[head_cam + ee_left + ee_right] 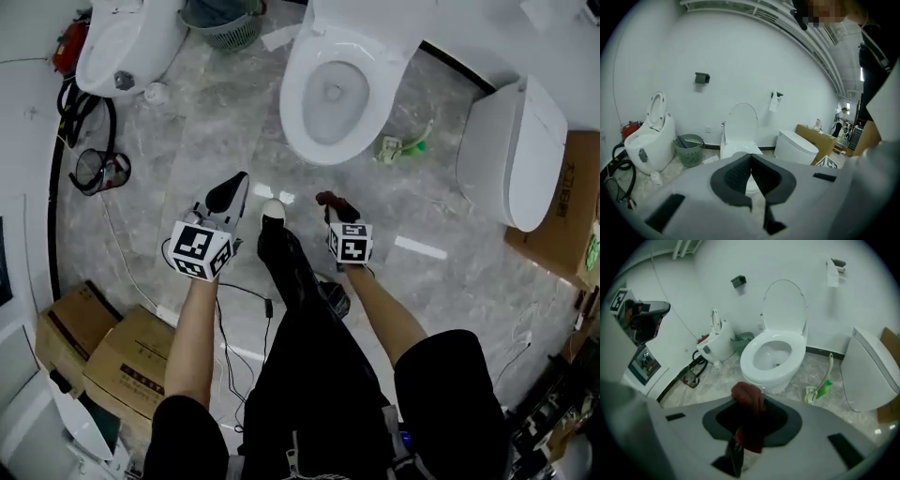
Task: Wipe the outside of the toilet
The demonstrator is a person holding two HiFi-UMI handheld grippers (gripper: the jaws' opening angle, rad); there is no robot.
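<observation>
The right gripper had its jaws clamped on a crumpled dark red cloth. The cloth bunched up above the jaws and hung down between them, plain in the right gripper view. The left gripper had its jaws pressed together at the tips w/ nothing between them (only a bit of white porcelain & floor showed in the gap behind). Both were held low over the grey marble-pattern floor, either side of the person's black-trousered leg.

The task's thing, the white ceramic toilet w/ its lid raised, stood ahead of both grippers and well apart from the cloth – no contact anywhere.

Progress, as a judgement: wiping looked not yet begun. The cloth was in hand, so prep was done, but the bowl's outer rim, sides, base & lid all seemed left to do. No wet streak or clean/dirty edge could be made out, so I couldn't tell if any part had been gone over. The next move would likely be bringing the cloth to the bowl's front or side.

A green-handled toilet brush lay on the floor just right of the bowl, and a closed white toilet stood further right – both near any path round that side.
</observation>
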